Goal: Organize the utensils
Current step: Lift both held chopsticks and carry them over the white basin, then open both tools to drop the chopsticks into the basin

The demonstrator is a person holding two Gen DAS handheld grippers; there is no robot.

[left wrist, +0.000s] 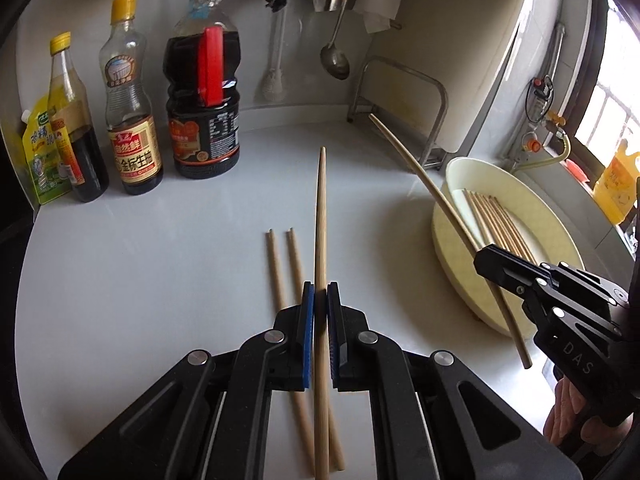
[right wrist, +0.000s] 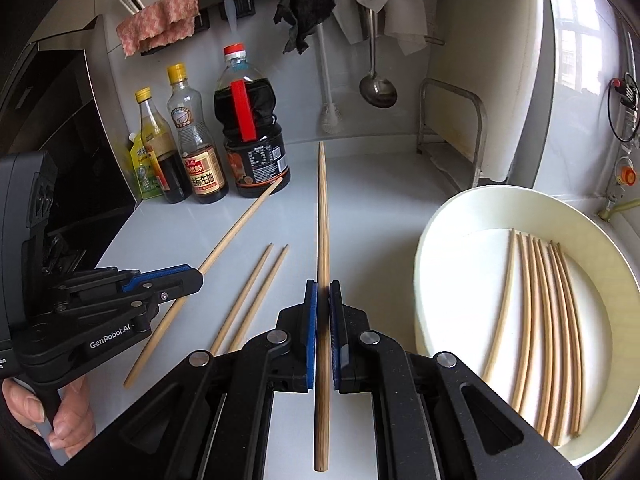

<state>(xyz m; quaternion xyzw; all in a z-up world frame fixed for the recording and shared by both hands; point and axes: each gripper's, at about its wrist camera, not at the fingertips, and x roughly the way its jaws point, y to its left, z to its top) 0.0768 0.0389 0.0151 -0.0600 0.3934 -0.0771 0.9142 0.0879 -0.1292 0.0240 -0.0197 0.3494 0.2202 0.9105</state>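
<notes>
My left gripper (left wrist: 320, 286) is shut on one wooden chopstick (left wrist: 321, 208), lifted off the white counter and pointing away. Two more chopsticks (left wrist: 285, 268) lie side by side on the counter just below and left of it. My right gripper (right wrist: 323, 283) is shut on another chopstick (right wrist: 322, 216), also raised. Each gripper appears in the other's view: the right gripper (left wrist: 482, 259) over the bowl's near rim, the left gripper (right wrist: 199, 276) at far left. A cream bowl (right wrist: 460, 204) to the right holds several chopsticks (right wrist: 540, 320) laid parallel.
Three sauce bottles (left wrist: 200, 92) and a green pouch (left wrist: 38, 152) stand at the back left. A ladle (left wrist: 335, 60) and cloths hang on the wall. A metal rack (left wrist: 434, 120) with a white board sits behind the bowl. A dark stove (right wrist: 60, 140) borders the counter's left edge.
</notes>
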